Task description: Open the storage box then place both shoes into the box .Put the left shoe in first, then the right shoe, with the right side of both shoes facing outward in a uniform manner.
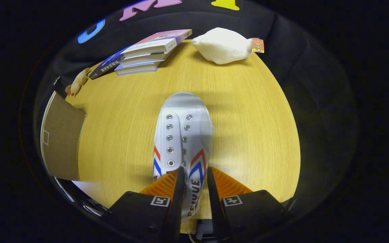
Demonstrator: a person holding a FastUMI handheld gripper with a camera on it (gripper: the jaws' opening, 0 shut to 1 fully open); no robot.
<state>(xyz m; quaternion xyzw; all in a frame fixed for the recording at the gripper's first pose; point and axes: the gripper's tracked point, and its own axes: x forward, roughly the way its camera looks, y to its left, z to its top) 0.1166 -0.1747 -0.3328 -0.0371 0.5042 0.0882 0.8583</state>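
Gripper view: the gripper (195, 175) has its two orange ribbed fingers (162, 184) closed on the side wall of a shoe (184, 135), near the heel opening, toe pointing away toward the table's middle. The shoe is white canvas with metal eyelets and red-blue chevrons. By the table's (248, 135) left edge sits the box (61, 141), brown cardboard, with its flap up; it seems open. Neither shoe appears boxed yet. At the far edge lie stacked books (147, 52) and a soft white plush (223, 45).

White canvas shoe (182, 135), metal eyelets; matt wood-grain table (248, 118).
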